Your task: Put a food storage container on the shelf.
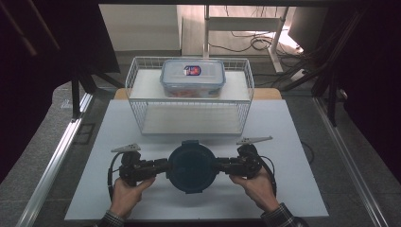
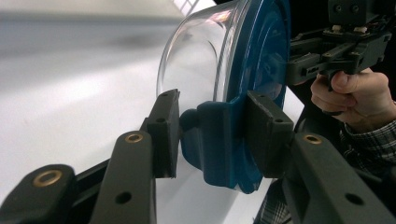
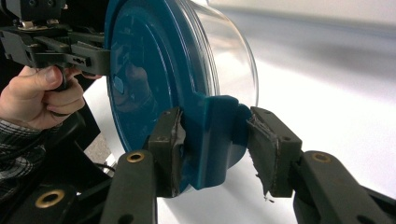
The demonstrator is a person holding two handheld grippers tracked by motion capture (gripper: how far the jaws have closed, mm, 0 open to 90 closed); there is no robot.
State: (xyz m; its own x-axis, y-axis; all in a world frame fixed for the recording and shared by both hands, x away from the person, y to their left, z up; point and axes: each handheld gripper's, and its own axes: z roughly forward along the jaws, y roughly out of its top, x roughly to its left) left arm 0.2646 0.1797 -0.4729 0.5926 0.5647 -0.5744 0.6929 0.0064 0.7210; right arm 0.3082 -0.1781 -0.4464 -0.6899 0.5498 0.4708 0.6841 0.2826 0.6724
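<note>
A round container [image 1: 191, 166] with a dark blue lid and a clear body hangs between my two grippers near the front of the white table. My left gripper [image 1: 164, 166] is shut on the blue clip tab [image 2: 212, 140] at the lid's left side, one pad on the lid face, the other on the tab's hinge. From the opposite side my right gripper [image 1: 220, 165] is shut on the other tab [image 3: 215, 140]. In the left gripper view the clear body [image 2: 196, 60] points away over the table. The lid [image 3: 149, 70] faces the person in the right gripper view.
A white wire basket [image 1: 137, 101] stands behind the container at the table's middle. On its upper shelf sits a rectangular clear box [image 1: 192, 77] with a blue-rimmed lid. The white board [image 1: 293, 189] ends close to the person; metal rails run along both sides.
</note>
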